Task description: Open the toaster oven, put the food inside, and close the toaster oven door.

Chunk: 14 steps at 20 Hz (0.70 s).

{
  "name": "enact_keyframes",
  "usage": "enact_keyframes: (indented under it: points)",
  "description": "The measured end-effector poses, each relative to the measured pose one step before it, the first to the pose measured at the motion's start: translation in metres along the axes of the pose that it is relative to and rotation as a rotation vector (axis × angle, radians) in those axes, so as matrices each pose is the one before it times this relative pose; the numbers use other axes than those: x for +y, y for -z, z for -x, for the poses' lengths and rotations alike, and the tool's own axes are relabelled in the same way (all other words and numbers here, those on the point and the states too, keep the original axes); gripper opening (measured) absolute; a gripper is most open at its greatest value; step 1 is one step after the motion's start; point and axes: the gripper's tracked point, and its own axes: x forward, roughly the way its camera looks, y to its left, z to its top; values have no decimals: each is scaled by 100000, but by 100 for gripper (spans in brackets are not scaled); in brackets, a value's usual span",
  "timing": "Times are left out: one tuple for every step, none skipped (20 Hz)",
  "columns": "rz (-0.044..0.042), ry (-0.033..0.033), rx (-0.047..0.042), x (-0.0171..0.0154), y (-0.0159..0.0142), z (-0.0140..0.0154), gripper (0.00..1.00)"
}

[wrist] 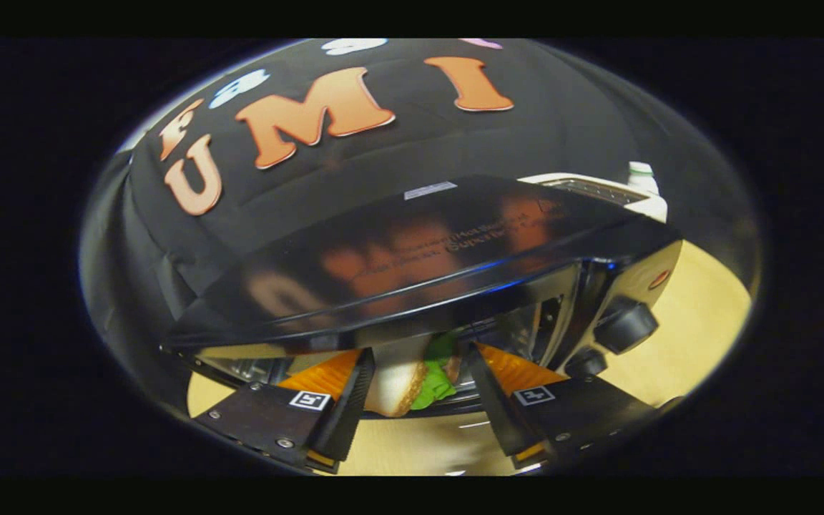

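Faint printed lines are showing on the toaster oven [412, 243] top, too blurred to read. A small pale sticker [430, 190] near its back edge is illegible. Square black-and-white fiducial markers [310, 400] are sitting on the gripper [418, 372] fingers, carrying no text.

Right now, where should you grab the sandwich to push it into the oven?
Grip the bread-and-lettuce sandwich across its two flat bread faces, coming straight from the front. It stands on edge between the open gripper jaws, at the mouth of the glossy black toaster oven, so the slices face each jaw.
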Motion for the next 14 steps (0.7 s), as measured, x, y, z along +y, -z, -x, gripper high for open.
enact_keyframes:
  points:
    - [831,117,2254,-291,168,473,79]
    - [-302,-384,1756,-282,137,515,80]
    - [-55,296,1738,-255,349,539,80]
    - [558,-122,1389,-190,358,437,81]
    - [1320,-60,1351,-252,439,825,83]
    - [1969,-250,843,-169,306,839,82]
    - [1826,-1047,983,-130,514,797,83]
    - [1800,-1467,984,125,382,798,83]
    - [1583,-1939,1283,243,695,1032,83]
    - [1668,-1826,1412,261,587,875,83]
    - [1829,-1538,1760,338,901,879,84]
    - [2137,-1365,1895,197,772,767,85]
    - [1535,-1402,1636,339,949,684,88]
    - [856,-1813,1798,418,840,637,89]
